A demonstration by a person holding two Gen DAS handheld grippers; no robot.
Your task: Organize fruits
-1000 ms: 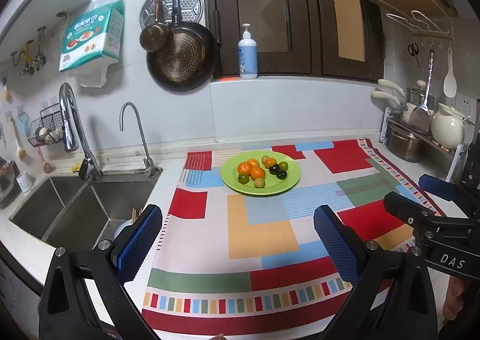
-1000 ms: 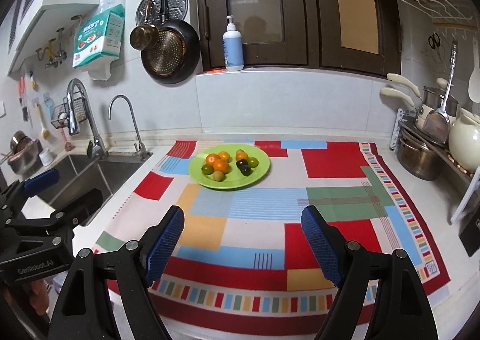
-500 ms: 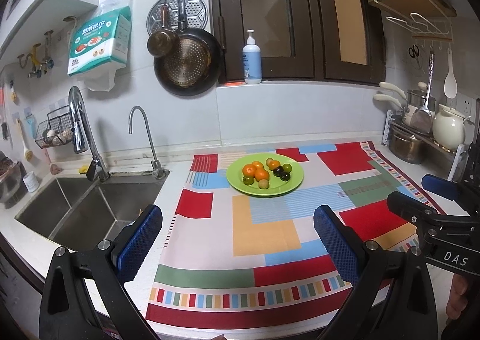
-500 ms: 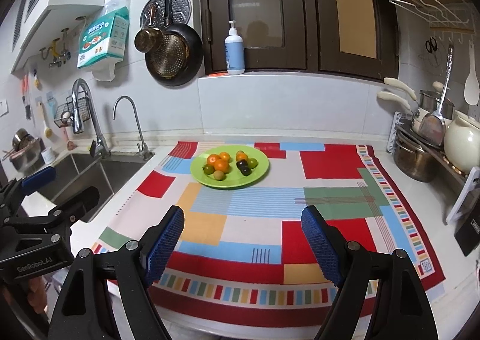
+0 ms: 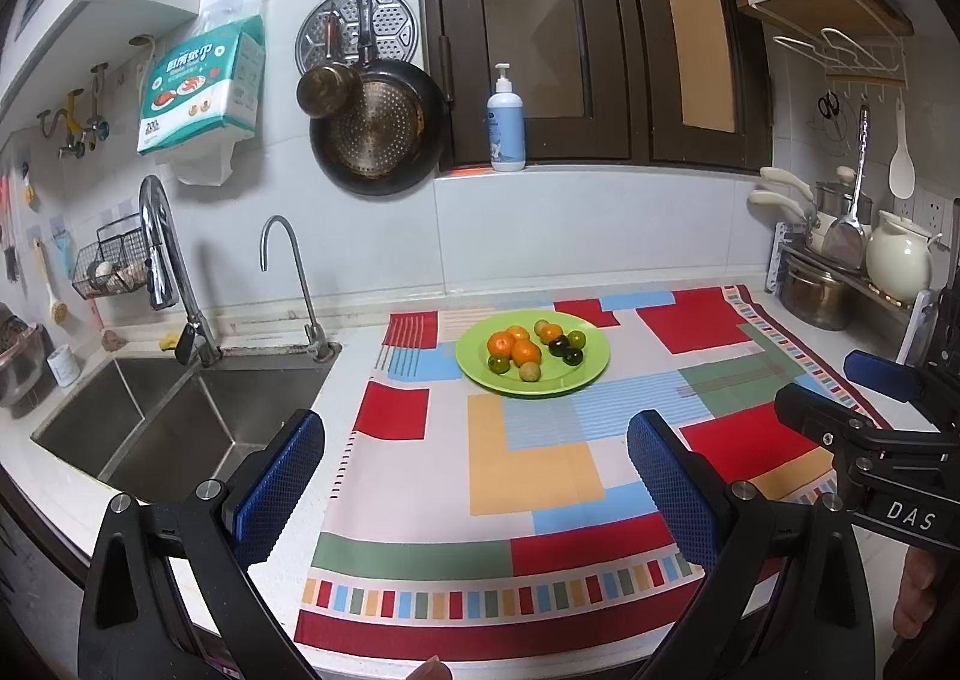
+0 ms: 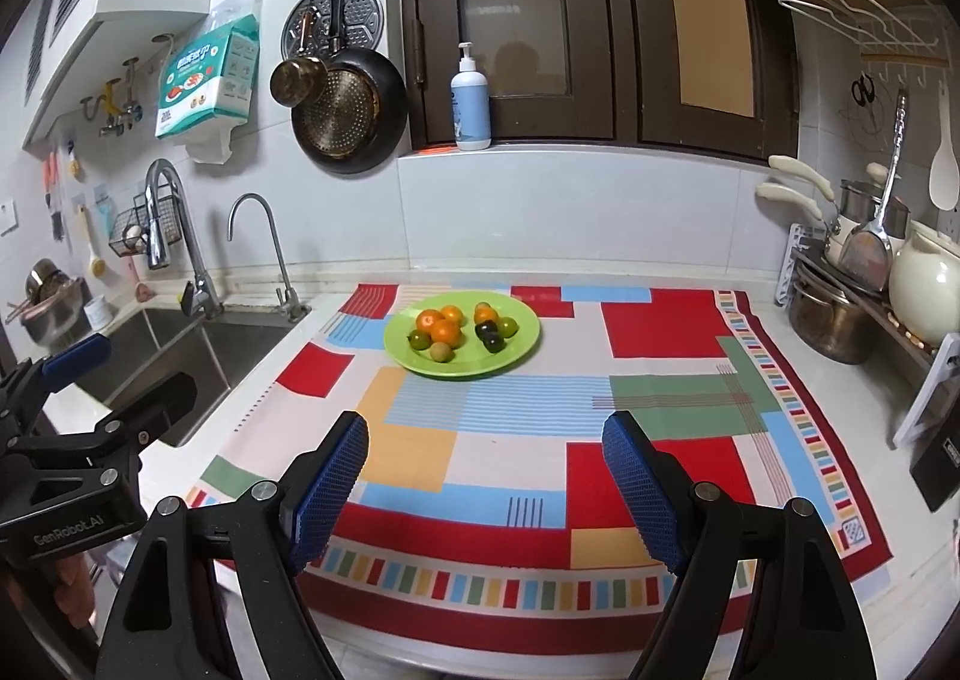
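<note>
The left gripper is wide open and holds nothing; the right gripper too; the fruits sit on the green plate.

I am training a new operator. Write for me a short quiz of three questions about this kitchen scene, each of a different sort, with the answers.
1. True or false: the left tool holds a fruit.
2. Multiple choice: the green plate rests on A) the sink, B) the patterned cloth, C) a pot.
3. Fill in: besides the orange fruits, the plate carries green ones and ___ dark ones.

Key:
1. False; both the left tool and the right tool are open and empty.
2. B
3. two
</note>
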